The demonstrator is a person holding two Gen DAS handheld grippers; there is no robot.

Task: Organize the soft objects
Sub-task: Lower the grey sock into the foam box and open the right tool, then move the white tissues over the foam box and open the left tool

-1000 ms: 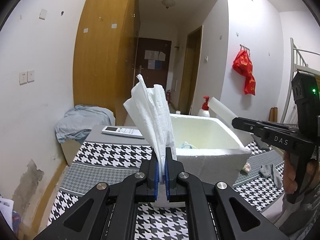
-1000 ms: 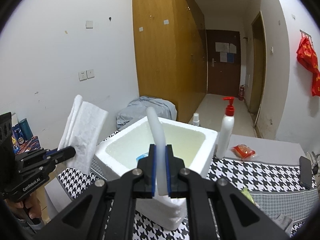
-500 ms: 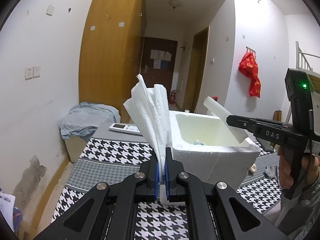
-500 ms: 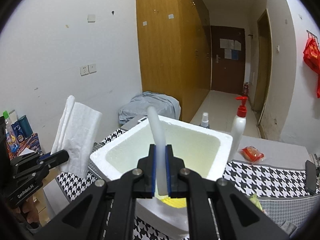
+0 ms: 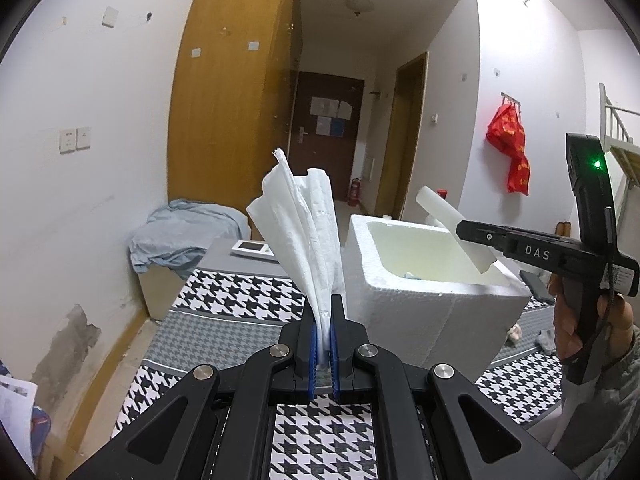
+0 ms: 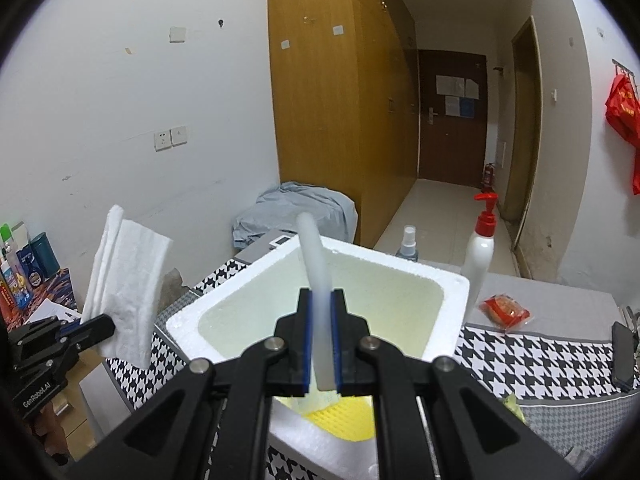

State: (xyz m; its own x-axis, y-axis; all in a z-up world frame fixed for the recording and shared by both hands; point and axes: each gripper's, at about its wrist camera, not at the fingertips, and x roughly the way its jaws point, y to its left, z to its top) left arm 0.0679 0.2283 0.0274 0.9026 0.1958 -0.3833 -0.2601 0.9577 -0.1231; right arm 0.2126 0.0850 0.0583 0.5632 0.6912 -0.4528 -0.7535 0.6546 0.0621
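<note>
Pinching an upright white tissue [image 5: 300, 232], the left claw [image 5: 325, 344] mirrors the right claw [image 6: 320, 344] clamping a tilted foam strip [image 6: 316, 280].

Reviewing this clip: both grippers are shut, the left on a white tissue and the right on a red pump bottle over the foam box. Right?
Not quite. The right gripper is shut on a white foam strip, as the right wrist view shows; the pump bottle stands behind the foam box. The left gripper holds the tissue.
</note>
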